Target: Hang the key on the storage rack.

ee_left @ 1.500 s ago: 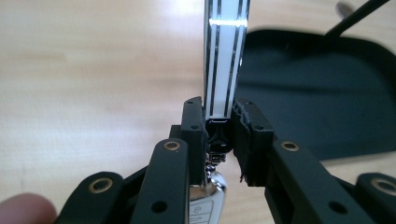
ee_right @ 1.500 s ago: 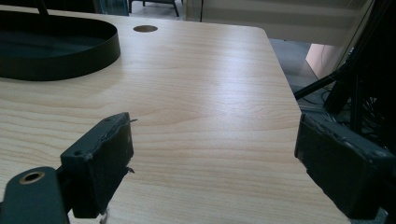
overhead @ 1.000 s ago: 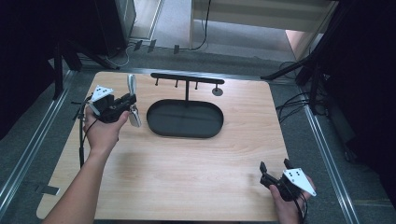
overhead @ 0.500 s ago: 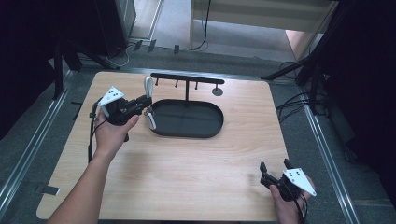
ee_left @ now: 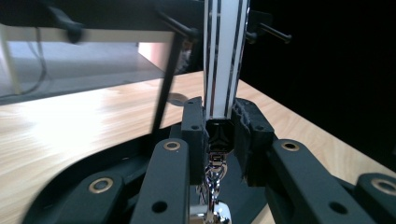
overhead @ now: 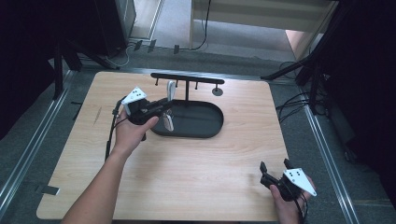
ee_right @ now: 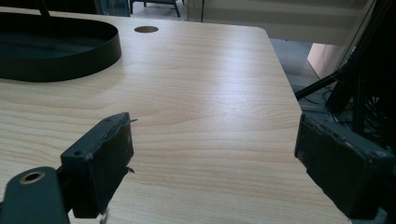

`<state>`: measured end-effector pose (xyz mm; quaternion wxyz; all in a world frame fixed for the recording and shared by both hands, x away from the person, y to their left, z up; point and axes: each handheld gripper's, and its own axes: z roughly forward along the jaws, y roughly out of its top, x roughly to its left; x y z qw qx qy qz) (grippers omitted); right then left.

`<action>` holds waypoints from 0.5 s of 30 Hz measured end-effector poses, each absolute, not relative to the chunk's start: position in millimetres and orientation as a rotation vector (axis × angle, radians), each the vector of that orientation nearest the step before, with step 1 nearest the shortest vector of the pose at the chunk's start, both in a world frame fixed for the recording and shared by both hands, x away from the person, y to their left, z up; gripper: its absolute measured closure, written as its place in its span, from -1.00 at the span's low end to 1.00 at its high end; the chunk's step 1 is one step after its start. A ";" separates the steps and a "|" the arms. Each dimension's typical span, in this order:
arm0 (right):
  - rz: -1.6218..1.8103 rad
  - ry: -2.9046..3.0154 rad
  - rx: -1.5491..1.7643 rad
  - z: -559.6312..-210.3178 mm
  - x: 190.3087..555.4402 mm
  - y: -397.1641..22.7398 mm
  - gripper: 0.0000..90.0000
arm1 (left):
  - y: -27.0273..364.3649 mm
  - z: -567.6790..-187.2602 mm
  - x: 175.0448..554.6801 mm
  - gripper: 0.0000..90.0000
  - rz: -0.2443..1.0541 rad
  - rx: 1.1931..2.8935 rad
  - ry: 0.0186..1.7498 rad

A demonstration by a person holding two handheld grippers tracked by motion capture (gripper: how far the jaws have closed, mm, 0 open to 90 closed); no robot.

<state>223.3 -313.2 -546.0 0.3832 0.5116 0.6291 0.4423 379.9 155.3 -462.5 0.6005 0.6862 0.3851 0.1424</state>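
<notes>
Your left gripper (ee_left: 218, 135) has its jaws clenched on a white strap (ee_left: 223, 56) with dark stripes, pinched at its black end fitting, where a metal clasp (ee_left: 212, 186) hangs below. It looks like a watch: a light, limp band that will likely swing, so hold it at that stiffer fitting. In the high view, the strap (overhead: 170, 105) hangs at the left end of the black oval tray (overhead: 205, 125), under the pegged rack (overhead: 187, 80). Your right gripper (overhead: 276, 173) rests at the near right of the table (overhead: 187, 177), jaws spread apart, holding nothing.
</notes>
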 end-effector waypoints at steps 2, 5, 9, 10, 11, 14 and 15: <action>1.128 1.604 1.304 -546.0 223.3 -313.4 -0.75 | 148.9 -463.3 383.5 0.67 0.316 1.587 0.891; 1.130 1.601 1.306 -546.0 223.2 -313.5 -0.75 | 143.3 -466.1 388.6 0.67 0.308 1.584 0.916; 1.136 1.601 1.309 -546.0 223.0 -313.9 -0.75 | 142.1 -470.9 393.8 0.67 0.289 1.564 0.941; 1.136 1.601 1.309 -546.0 223.0 -314.0 -0.75 | 142.6 -471.5 394.7 0.67 0.278 1.552 0.946; 1.138 1.600 1.310 -545.9 223.0 -314.0 -0.75 | 143.5 -471.9 395.7 0.67 0.276 1.548 0.948; 1.140 1.599 1.312 -545.9 222.9 -314.2 -0.75 | 145.7 -473.6 398.0 0.67 0.262 1.533 0.970; 1.141 1.600 1.312 -545.9 223.0 -314.3 -0.75 | 146.5 -474.4 398.8 0.67 0.254 1.528 0.976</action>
